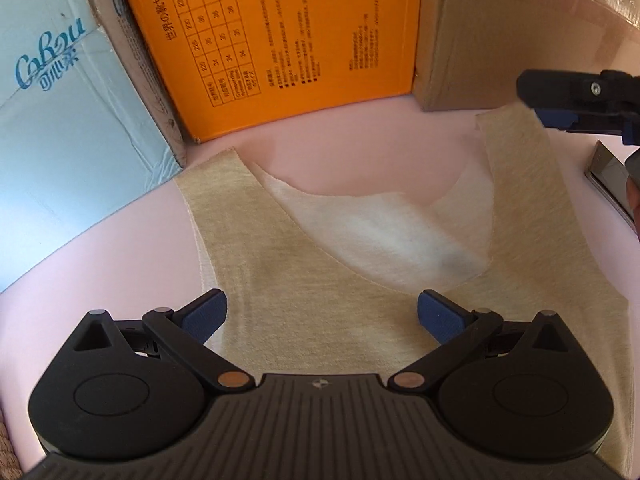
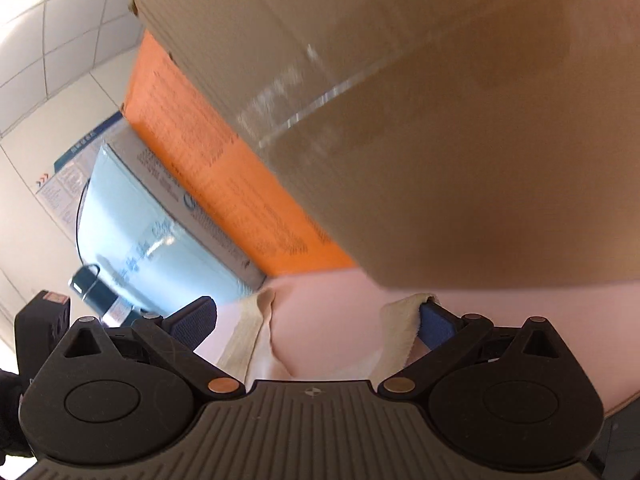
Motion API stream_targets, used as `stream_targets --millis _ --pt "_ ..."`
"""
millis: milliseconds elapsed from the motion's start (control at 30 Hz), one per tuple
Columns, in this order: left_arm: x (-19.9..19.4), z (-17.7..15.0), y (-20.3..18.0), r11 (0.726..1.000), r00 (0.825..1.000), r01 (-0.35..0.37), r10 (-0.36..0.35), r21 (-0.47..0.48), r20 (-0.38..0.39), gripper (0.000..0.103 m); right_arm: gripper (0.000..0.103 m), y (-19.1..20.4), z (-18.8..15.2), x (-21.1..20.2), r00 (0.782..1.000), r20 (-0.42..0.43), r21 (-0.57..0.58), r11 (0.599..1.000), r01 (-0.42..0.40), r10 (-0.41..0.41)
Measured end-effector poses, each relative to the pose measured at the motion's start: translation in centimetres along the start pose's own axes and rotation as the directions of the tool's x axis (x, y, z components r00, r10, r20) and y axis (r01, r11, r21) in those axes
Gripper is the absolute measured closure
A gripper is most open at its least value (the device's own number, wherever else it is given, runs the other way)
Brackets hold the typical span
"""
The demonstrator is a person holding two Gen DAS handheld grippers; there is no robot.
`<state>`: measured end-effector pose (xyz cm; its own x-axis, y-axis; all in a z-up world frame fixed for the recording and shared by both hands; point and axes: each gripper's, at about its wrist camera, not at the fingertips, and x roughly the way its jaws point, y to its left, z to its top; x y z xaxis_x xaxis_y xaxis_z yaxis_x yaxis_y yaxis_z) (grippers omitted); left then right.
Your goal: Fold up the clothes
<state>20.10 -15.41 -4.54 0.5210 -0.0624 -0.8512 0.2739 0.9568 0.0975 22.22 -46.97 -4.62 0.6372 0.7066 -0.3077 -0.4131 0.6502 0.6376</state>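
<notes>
A beige sleeveless top [image 1: 320, 280] lies flat on the pink surface [image 1: 100, 260], straps pointing away from me, white lining showing in the neck opening [image 1: 380, 232]. My left gripper [image 1: 322, 316] hovers open over the chest part, blue pads [image 1: 206, 314] wide apart and holding nothing. My right gripper [image 1: 556, 110] reaches in from the right at the tip of the right strap [image 1: 516, 152]. In the right wrist view that gripper [image 2: 316, 320] is open; the right strap's end [image 2: 400, 320] rests against its right pad [image 2: 438, 326], and the left strap [image 2: 260, 320] lies near the other finger.
Three boxes stand along the far edge: a light blue one [image 1: 60, 120], an orange one with printed tables [image 1: 280, 40] and a brown cardboard one [image 1: 500, 28] close above the right gripper. A dark flat device [image 1: 608, 176] lies at the right. A dark bottle [image 2: 86, 280] stands left.
</notes>
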Motion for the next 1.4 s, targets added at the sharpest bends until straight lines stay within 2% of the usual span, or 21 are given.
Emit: stream_targets --millis 33,100,200,333,433,567,700,800,833,967,1000,1033,1067,1100,1133,1167,1200,1300,1400 --pt "-0.1 0.1 0.6 1.0 1.0 -0.01 0.01 -0.01 0.015 0.001 0.0 -0.1 0.2 0.0 1.0 0.001 0.004 1.0 0.019 -0.019" --pt "0.0 0.3 2.1 0.999 0.999 -0.03 0.03 -0.035 0.022 0.001 0.0 -0.6 0.5 0.5 0.994 -0.081 0.024 0.997 0.069 -0.067" --pt "0.3 0.4 4.4 0.996 0.998 -0.054 0.056 -0.066 0.021 0.001 0.0 -0.9 0.5 0.6 0.972 -0.191 0.013 0.989 0.144 -0.139" --pt "0.5 0.5 7.2 0.993 0.996 -0.06 0.066 -0.1 0.061 0.001 0.0 -0.8 0.7 -1.2 0.965 -0.2 -0.008 0.986 0.169 -0.167" --pt "0.7 0.7 8.8 0.991 0.992 -0.011 0.028 -0.135 0.124 0.001 0.0 -0.7 1.0 -2.1 0.956 -0.191 -0.063 0.975 0.215 -0.224" --pt "1.9 1.7 9.9 0.988 0.979 0.08 -0.052 -0.134 0.195 0.011 0.0 -0.7 1.2 -2.0 0.938 -0.192 -0.17 0.951 0.256 -0.287" --pt "3.4 2.9 10.3 0.986 0.977 0.119 -0.096 -0.113 0.189 0.014 0.0 -0.6 1.1 -1.3 0.919 -0.215 -0.291 0.92 0.264 -0.332" --pt "4.2 3.6 10.7 0.98 0.974 0.163 -0.141 -0.111 0.179 0.02 0.001 -0.6 1.1 -0.8 0.905 -0.227 -0.374 0.89 0.261 -0.36" --pt "4.4 3.7 10.8 0.978 0.971 0.179 -0.158 -0.106 0.178 0.024 0.003 -0.5 1.1 -0.7 0.904 -0.231 -0.393 0.885 0.251 -0.359" --pt "4.6 4.0 10.6 0.979 0.966 0.195 -0.182 -0.056 0.182 0.025 0.005 -0.6 1.5 0.1 0.902 -0.261 -0.436 0.876 0.207 -0.343" --pt "4.6 4.1 10.5 0.98 0.966 0.196 -0.186 -0.044 0.18 0.025 0.008 -0.7 1.6 0.3 0.902 -0.27 -0.443 0.875 0.195 -0.338" --pt "4.6 4.1 10.5 0.98 0.966 0.196 -0.188 -0.032 0.178 0.025 0.017 -0.8 1.8 0.6 0.897 -0.286 -0.449 0.874 0.185 -0.337" --pt "4.5 4.0 10.3 0.982 0.967 0.187 -0.181 -0.016 0.182 0.026 0.033 -1.0 1.9 1.0 0.887 -0.312 -0.452 0.874 0.178 -0.342" --pt "4.4 3.8 10.2 0.985 0.968 0.172 -0.17 0.004 0.187 0.032 0.043 -1.1 1.9 1.3 0.877 -0.328 -0.461 0.87 0.176 -0.351" --pt "4.2 3.8 10.0 0.986 0.967 0.166 -0.167 0.02 0.192 0.062 0.067 -1.1 1.8 1.4 0.868 -0.333 -0.477 0.86 0.181 -0.367" --pt "4.0 3.8 9.8 0.986 0.966 0.165 -0.169 0.035 0.197 0.094 0.085 -1.2 1.9 1.5 0.863 -0.338 -0.482 0.857 0.184 -0.375" --pt "3.8 3.8 9.6 0.985 0.964 0.164 -0.171 0.049 0.202 0.098 0.096 -1.2 2.1 1.5 0.861 -0.345 -0.473 0.862 0.183 -0.373" --pt "3.1 3.7 9.1 0.984 0.961 0.159 -0.174 0.084 0.213 0.099 0.098 -1.0 2.2 1.2 0.858 -0.353 -0.463 0.866 0.187 -0.373" --pt "2.5 3.8 9.0 0.985 0.963 0.152 -0.168 0.087 0.212 0.099 0.098 -0.5 2.4 0.5 0.866 -0.343 -0.435 0.879 0.195 -0.362"
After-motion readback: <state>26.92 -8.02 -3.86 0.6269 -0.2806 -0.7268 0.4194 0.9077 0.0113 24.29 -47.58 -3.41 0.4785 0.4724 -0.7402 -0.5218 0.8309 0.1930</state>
